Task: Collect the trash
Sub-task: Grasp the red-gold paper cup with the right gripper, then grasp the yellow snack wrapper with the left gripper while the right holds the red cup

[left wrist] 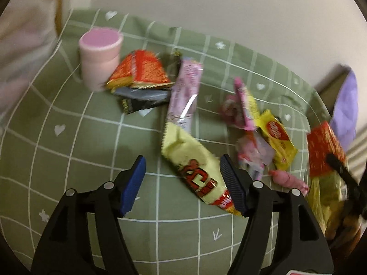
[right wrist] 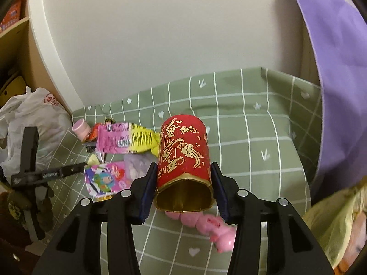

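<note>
My right claw (right wrist: pixel 182 190) was clamped on the red tube (right wrist: pixel 183 158), both pads pressing its sides; its long axis ran away from me, the open gold mouth toward my wrist, above the green checked cloth (right wrist: pixel 263 126). My left claw (left wrist: pixel 183 183) stood apart over a pale yellow wrapper (left wrist: pixel 190 162), which lay slantwise on the cloth, unpinched.

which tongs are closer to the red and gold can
Right. The right tongs are clamped on the red and gold can, one pad on each side. The left tongs hang open over a pale yellow wrapper, well apart from the can.
</note>
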Demonstrator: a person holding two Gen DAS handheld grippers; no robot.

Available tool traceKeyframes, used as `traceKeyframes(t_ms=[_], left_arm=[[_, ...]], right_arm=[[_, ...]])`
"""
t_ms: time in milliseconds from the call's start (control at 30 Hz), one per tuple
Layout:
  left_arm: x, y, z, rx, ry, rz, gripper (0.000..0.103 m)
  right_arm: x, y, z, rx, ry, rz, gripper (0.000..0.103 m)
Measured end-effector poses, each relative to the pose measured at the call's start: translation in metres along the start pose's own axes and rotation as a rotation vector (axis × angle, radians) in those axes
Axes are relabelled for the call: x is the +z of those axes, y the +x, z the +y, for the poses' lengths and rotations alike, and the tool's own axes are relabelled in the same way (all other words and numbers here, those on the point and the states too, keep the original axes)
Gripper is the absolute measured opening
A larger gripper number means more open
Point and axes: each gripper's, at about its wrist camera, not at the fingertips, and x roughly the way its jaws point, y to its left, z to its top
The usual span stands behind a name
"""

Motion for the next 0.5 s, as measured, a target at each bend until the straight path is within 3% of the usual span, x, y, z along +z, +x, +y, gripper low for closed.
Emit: traceKeyframes(t_ms=[100,267,400,500], left_arm=[[0.005,0.011,0.005,-0.003,-0.055,0.053,0.061],[0.005,0.020,-0.009,-0.021,-0.020,0.086,0.039],[0.002,0.010,-0.023,-0.046,0.029,0.060,0.020],[0.003,-0.006,-0.032,-0.034,0.071,0.006,0.013]], right_arm=[[-0.008,-0.004,0.006,-0.018,-0.019,0.013,0.044],[-0.018,-0.016,0.017,-0.044,-0.059,0.016,0.044],[-0.026,-0.025,0.019,-0.055,-0.060,0.017,0.044],[-0.029,-0.030,0.017,-0.054,-0.041,0.011,0.044]])
